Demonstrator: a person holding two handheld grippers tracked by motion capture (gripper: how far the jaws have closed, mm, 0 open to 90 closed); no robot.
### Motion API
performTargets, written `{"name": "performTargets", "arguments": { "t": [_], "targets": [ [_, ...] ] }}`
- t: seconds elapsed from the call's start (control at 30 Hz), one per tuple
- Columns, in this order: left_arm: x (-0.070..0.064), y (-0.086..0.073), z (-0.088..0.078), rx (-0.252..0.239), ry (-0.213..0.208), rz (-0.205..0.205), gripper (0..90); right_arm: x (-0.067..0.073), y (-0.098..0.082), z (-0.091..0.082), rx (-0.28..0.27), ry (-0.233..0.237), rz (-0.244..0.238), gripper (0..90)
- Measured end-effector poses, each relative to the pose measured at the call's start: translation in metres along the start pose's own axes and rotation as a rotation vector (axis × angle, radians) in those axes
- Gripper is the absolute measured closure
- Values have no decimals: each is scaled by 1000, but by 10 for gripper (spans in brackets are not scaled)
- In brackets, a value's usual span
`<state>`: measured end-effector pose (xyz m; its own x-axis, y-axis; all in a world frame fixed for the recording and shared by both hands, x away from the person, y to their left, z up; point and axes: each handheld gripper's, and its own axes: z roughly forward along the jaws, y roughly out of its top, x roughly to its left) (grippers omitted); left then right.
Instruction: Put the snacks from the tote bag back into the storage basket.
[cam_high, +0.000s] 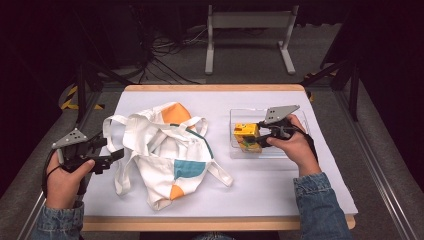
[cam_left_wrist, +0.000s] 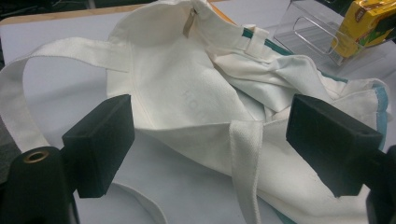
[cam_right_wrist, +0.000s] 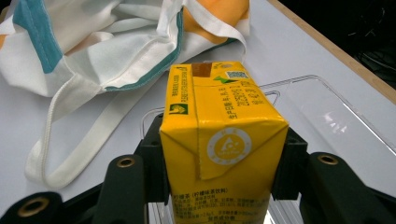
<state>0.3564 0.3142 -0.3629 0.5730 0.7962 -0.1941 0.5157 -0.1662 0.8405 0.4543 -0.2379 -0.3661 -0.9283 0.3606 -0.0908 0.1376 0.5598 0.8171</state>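
A white cloth tote bag (cam_high: 162, 150) with orange and teal patches lies crumpled in the middle of the table; its folds and straps also spread across the left gripper view (cam_left_wrist: 196, 93). My left gripper (cam_high: 112, 157) hovers at the bag's left edge, jaws wide apart, nothing pinched between them (cam_left_wrist: 210, 140). A yellow drink carton (cam_high: 247, 136) sits over the clear plastic tray (cam_high: 295, 152) at the right. My right gripper (cam_high: 256, 134) is shut on the carton, its black pads pressed on both sides of the yellow box (cam_right_wrist: 219, 140).
A white sheet (cam_high: 270, 185) covers the wooden table, whose edge (cam_high: 215, 223) runs along the front. The bag's loose straps (cam_high: 122, 172) trail toward my left hand. A white metal stand (cam_high: 247, 30) and cables lie on the floor beyond the table.
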Motion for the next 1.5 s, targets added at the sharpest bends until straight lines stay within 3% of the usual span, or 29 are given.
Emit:
{"name": "performTargets", "arguments": {
  "t": [0.3, 0.7, 1.23, 1.5],
  "targets": [
    [0, 1, 1, 1, -3, 0, 163, 1, -1, 1, 23, 42, -14, 494],
    [0, 4, 6, 4, -20, 9, 165, 1, -8, -5, 59, 56, 1, 481],
    [-2, 7, 11, 6, -28, 8, 165, -6, -18, -22, 82, -12, 43, 485],
    [-1, 8, 13, 9, -31, 16, 164, -5, -18, -24, 65, -29, 56, 445]
  ]
}}
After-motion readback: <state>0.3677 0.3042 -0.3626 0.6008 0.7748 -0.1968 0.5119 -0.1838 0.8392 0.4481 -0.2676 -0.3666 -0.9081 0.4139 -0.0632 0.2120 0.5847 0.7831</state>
